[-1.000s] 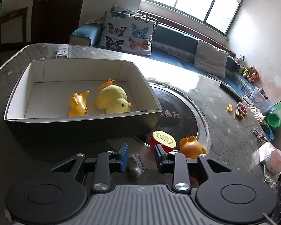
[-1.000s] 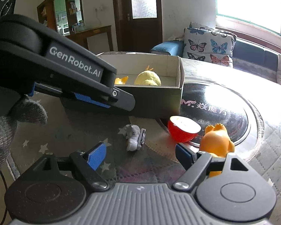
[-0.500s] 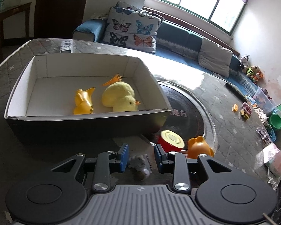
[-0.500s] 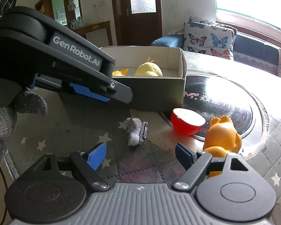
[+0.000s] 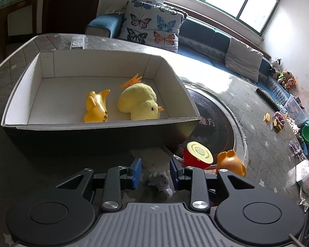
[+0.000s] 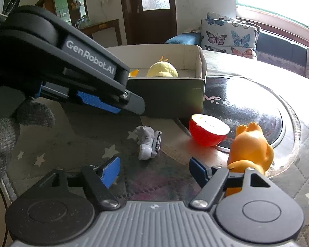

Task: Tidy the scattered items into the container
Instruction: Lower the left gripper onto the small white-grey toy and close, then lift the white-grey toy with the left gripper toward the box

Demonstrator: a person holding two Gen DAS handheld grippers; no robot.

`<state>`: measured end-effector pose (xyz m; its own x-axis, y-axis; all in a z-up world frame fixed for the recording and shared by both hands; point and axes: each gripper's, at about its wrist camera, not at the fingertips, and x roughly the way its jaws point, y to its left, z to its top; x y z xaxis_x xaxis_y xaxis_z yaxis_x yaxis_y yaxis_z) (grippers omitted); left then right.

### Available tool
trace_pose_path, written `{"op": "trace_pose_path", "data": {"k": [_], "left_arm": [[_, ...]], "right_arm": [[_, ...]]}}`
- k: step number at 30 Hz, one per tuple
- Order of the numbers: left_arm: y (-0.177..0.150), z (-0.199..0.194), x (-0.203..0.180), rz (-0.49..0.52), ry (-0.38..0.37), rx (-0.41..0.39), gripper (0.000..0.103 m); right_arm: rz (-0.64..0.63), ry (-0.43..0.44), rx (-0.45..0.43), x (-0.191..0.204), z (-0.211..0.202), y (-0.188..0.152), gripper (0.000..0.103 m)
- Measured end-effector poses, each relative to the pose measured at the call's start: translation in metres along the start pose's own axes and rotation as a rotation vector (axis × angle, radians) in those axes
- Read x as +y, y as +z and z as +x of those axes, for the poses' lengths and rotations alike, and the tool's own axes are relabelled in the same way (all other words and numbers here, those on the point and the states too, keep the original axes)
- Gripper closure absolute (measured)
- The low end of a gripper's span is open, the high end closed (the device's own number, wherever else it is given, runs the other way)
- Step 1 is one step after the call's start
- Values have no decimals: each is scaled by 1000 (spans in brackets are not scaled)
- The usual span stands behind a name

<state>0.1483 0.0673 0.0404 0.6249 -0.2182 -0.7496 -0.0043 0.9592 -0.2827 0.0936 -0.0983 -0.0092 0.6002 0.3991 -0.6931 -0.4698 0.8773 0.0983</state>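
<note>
1. Nearest, the left gripper [image 5: 155,173] hangs low over the table, in front of the box [image 5: 96,132], its jaws apart and empty with a small grey toy [image 5: 161,182] lying between and below them.
2. The right gripper [image 6: 154,169] hovers nearby, jaws wide apart, holding nothing.
3. Three items lie loose on the table in front of the box: the grey toy, a red half-apple [image 6: 208,132] at the box's near right corner, and an orange toy animal [image 6: 250,144] just right of the half-apple.
4. Inside the box lie two items: a yellow plastic toy [image 5: 96,109] and a yellow plush chick [image 5: 139,103], side by side.
5. Judging by this, the tidying is partway: two in, three out.
</note>
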Motion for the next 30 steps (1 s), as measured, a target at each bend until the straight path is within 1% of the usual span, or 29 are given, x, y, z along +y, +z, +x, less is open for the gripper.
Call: {"op": "trace_pose_path", "data": {"k": [1,5,7,12,15,20,21,27,30], "left_arm": [[0,2,1,-4,-1,6,70],[0,9,2,-17,-4,30,70],[0,11,2,-28,-6,41,70],[0,15,6,-66,-10,61,70],[1,17,9,-101,-30,74,70],[2,18,9,-143,-70,85,69],[2,20,9,-145,-72,88,69],[0,26,11,-168,-64,101,69],[0,28,14,-196,-76,105,69]], "right_arm": [[3,2,2,-1,1,0,32],[3,3,1,-1,5,1,33],[4,8,0,-1,6,2,38],[10,21,6,-1,11,2,44],[11,20,2,0,11,3,45],[16,21,-1,0,14,4,51],[14,23,-1,1,14,4,53],[0,27,-4,4,16,6,59],[-5,28,-5,6,17,6,60]]}}
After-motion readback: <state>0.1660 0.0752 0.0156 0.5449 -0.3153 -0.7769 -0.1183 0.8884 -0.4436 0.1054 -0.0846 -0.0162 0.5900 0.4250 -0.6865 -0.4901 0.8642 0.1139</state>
